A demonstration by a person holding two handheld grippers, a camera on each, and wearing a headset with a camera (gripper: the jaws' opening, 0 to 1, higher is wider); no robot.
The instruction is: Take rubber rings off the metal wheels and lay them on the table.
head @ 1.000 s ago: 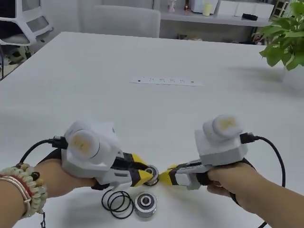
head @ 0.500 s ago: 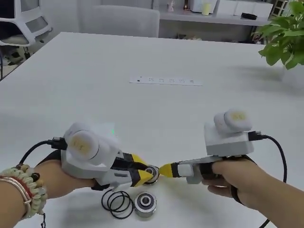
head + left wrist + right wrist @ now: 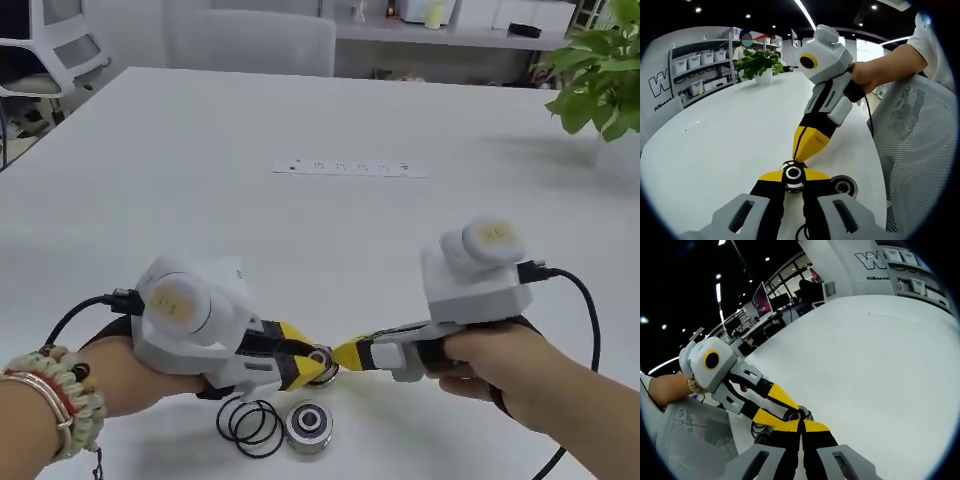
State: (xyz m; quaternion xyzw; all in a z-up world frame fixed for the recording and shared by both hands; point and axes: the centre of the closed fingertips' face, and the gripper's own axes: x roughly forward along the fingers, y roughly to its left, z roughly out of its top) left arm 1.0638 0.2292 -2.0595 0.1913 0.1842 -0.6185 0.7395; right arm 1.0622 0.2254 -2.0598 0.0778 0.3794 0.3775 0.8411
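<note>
My left gripper (image 3: 316,366) is shut on a small metal wheel (image 3: 322,359) and holds it just above the white table (image 3: 300,240). In the left gripper view the wheel (image 3: 792,173) sits between the yellow jaw tips, hub facing the camera. My right gripper (image 3: 346,354) is shut, and its yellow tips (image 3: 808,148) touch the rim of that wheel. I cannot tell whether a ring is pinched. A second wheel (image 3: 308,424) lies flat on the table near me. Beside it lie black rubber rings (image 3: 249,424), overlapping.
A white power strip (image 3: 350,169) lies mid-table. A green plant (image 3: 595,80) stands at the far right corner, and a grey chair (image 3: 265,40) behind the far edge. Cables trail from both grippers. A mesh chair back (image 3: 920,150) is by my side.
The right gripper's body has risen and tilted, and its tips have slid left up against the held wheel. The left gripper has stayed put.
</note>
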